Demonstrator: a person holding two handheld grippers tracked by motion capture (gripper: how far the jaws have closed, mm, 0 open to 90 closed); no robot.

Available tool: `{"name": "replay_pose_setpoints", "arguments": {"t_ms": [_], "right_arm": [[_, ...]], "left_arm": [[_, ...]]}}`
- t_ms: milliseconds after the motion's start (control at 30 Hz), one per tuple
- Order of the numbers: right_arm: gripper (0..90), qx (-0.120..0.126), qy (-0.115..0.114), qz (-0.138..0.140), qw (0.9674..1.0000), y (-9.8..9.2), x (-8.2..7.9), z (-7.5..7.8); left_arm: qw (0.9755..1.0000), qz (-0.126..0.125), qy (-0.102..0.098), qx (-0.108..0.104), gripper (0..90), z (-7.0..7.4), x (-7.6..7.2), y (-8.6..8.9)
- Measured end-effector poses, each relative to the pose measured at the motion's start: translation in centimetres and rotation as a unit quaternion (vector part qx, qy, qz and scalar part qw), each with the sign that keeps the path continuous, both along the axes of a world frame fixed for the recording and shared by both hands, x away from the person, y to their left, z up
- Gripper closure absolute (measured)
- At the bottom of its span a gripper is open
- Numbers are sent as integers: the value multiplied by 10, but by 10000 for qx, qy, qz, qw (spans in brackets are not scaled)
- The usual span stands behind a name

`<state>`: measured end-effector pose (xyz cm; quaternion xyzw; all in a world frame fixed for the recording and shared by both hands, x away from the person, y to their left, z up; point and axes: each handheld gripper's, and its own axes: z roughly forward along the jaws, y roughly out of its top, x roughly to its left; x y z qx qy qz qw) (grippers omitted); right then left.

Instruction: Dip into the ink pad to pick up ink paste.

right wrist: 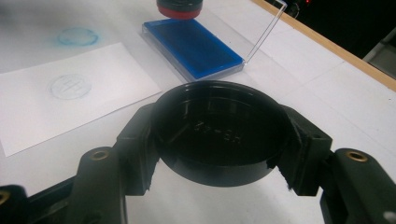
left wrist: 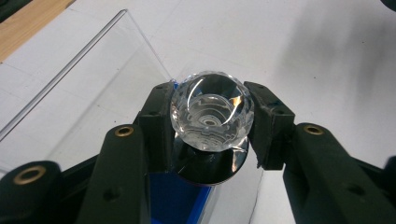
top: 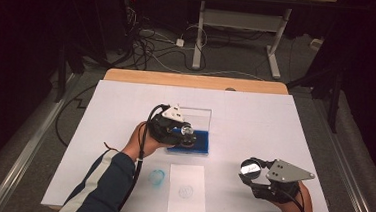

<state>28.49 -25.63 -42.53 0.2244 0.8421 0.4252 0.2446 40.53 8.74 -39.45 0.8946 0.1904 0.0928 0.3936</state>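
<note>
STEP: inking | I hold the clear faceted-knob stamp (left wrist: 212,114) clamped in my left gripper (top: 183,134) over the blue ink pad in its clear hinged case (top: 199,141) | right gripper (right wrist: 219,140) grips the round black cap (right wrist: 219,133) | NEXT, likely: carry the stamp to the white paper sheet (top: 186,190), press squarely.

The stamp's knob (left wrist: 212,110) looks like clear faceted glass or acrylic, glossy and glinting; the round cap (right wrist: 219,130) is black plastic, smooth and shiny inside; the ink pad (right wrist: 194,46) is matt blue in a clear glossy plastic case (top: 195,117); the paper slip (right wrist: 70,95) is matt white; the table (top: 193,80) has a pale wood edge beneath a smooth white sheet.
</note>
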Motion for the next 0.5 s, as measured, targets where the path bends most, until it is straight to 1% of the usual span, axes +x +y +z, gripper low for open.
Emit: {"name": "replay_pose_setpoints", "arguments": {"t_ms": [100, 200, 300, 400, 433, 500], "right_arm": [[390, 6, 0, 16, 10000, 1, 0, 0], [390, 11, -10, 33, 10000, 1, -1, 1], [391, -3, 16, 54, 10000, 2, 0, 0], [390, -6, 25, 56, 10000, 2, 0, 0], [391, -5, 28, 54, 10000, 2, 0, 0], [390, -18, 39, 49, 10000, 2, 0, -1]], "left_arm": [[10000, 67, 46, -27, 542, -4, 4, -2], [9999, 78, 54, 42, 542, -8, 7, -5], [9999, 123, 101, 9, 542, -12, 11, -7], [9998, 117, 179, 45, 542, -17, 14, -10], [9997, 158, 198, 75, 542, -19, 16, -10], [9995, 209, 244, 58, 541, -22, 18, -10]]}}
